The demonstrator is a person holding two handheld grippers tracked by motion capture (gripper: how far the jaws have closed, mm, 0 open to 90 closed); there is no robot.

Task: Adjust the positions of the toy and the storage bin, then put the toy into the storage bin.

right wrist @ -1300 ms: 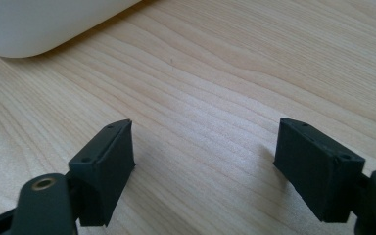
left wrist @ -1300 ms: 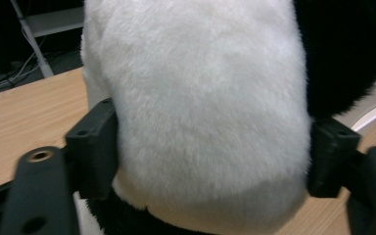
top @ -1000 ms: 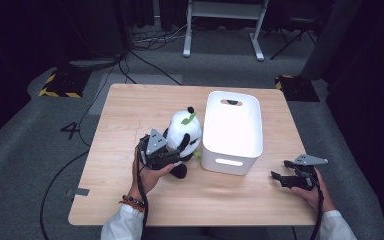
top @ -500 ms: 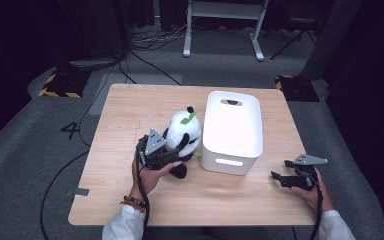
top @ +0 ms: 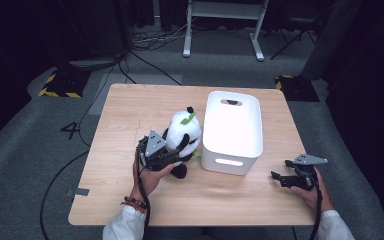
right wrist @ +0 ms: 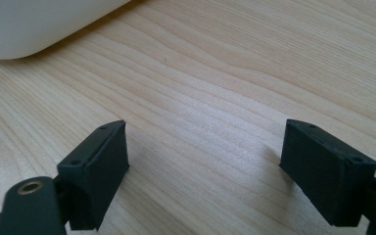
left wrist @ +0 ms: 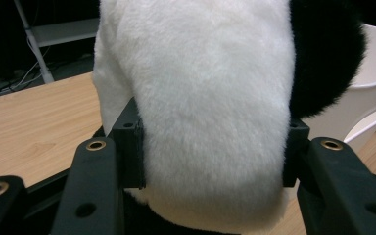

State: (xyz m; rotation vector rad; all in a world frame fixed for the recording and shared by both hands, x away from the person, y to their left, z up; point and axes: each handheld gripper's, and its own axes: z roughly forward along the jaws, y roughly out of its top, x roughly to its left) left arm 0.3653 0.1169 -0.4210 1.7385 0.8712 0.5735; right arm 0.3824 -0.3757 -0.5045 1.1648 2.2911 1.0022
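Note:
A white and black panda plush [top: 182,131] with a green leaf on its head stands on the wooden table [top: 130,110], just left of a white bin [top: 232,130]. My left gripper [top: 172,157] is shut on the panda's lower body from the near left; its jaws have just been closing. In the left gripper view both pads [left wrist: 129,147] press into the white fur of the panda [left wrist: 210,98]. My right gripper [top: 276,179] hovers low at the table's near right, open with nothing between its jaws, which have just been opening. In the right gripper view my right gripper [right wrist: 205,161] shows bare wood between the pads.
The white bin [right wrist: 29,24] lies upside down with a handle slot in its near wall, between the two grippers. Cables, a metal stand and dark floor surround the table. The table's near edge is close to both hands.

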